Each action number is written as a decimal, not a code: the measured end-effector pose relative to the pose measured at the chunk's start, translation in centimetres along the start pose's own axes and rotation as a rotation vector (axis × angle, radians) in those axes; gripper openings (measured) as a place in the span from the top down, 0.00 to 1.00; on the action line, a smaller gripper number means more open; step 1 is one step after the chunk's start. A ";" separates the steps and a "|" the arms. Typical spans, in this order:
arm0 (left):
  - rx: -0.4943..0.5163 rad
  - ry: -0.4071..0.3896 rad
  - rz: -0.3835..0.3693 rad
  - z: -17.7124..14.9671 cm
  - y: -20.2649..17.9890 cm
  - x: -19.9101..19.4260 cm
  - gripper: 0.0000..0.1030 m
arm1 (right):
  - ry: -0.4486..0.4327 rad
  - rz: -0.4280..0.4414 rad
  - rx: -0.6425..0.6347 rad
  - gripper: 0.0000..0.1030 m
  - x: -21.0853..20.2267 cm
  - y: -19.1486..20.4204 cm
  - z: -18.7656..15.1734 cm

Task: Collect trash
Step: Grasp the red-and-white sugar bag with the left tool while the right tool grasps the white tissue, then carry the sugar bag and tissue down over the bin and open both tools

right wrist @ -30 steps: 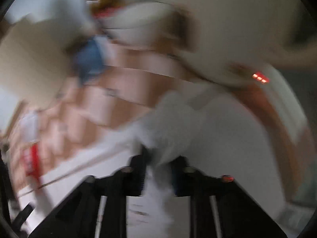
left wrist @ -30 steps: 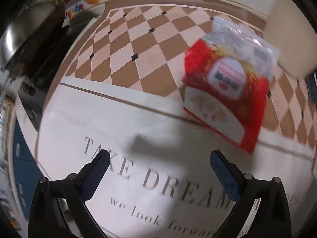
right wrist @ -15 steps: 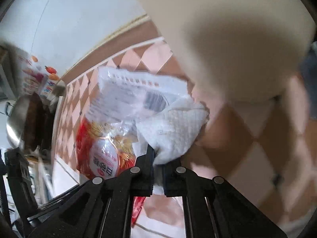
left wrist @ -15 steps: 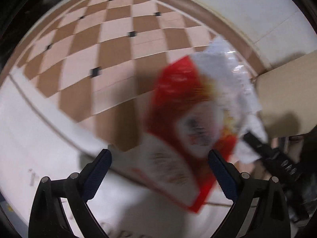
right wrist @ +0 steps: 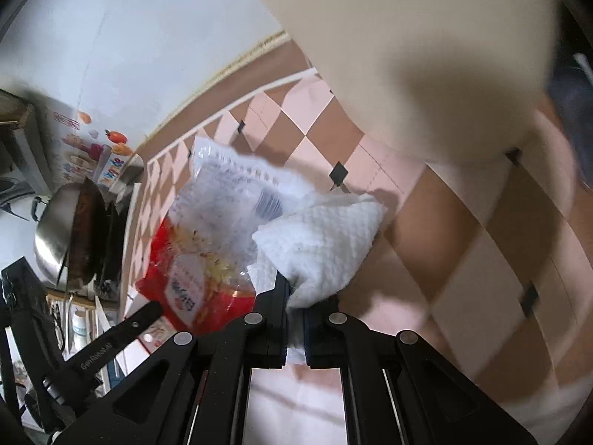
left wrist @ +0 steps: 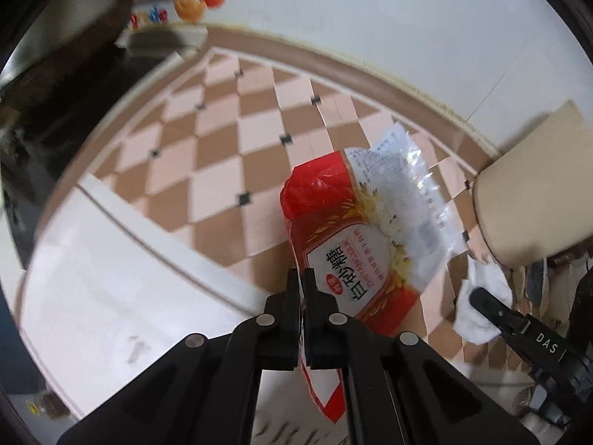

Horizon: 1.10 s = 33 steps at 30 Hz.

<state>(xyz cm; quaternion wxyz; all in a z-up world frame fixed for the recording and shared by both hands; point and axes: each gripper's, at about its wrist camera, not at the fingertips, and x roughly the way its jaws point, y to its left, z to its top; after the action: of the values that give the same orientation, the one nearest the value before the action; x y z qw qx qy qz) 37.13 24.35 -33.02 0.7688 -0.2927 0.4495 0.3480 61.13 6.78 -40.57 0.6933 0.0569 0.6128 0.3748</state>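
Sugar bag (left wrist: 355, 244) pinched by left gripper (left wrist: 303, 278); paper towel (right wrist: 322, 244), clearer right-side, in right gripper (right wrist: 294, 293).

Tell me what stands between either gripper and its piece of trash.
Nothing does. The left gripper is already shut on the red sugar bag, and the right gripper is shut on the white paper towel. No bin is in view.

A white counter (left wrist: 111, 278) edges the brown-and-pink checkered tile floor (left wrist: 222, 155).
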 end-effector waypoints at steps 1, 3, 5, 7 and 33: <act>0.010 -0.015 -0.001 -0.3 0.3 -1.0 1.00 | -0.016 -0.004 0.002 0.94 -1.1 0.4 -0.8; 0.028 -0.041 -0.014 -1.0 1.0 -3.0 1.00 | -0.044 -0.019 -0.007 0.94 -3.1 1.2 -2.4; 0.054 -0.071 -0.034 -2.3 2.5 -5.8 1.00 | -0.069 -0.031 -0.008 0.94 -5.1 2.0 -4.2; 0.070 -0.097 -0.064 -3.9 4.3 -8.7 1.00 | -0.097 -0.049 -0.007 0.94 -7.5 3.1 -7.2; 0.228 0.349 -0.080 -34.9 21.0 -3.1 1.00 | 0.169 -0.210 0.182 0.94 -4.0 0.4 -52.4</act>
<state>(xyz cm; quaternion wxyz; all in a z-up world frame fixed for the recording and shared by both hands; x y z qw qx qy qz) 2.30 9.19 -47.97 0.7208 -0.2774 0.6001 0.2080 14.33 -15.22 -49.77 0.6665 0.0233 0.7030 0.2469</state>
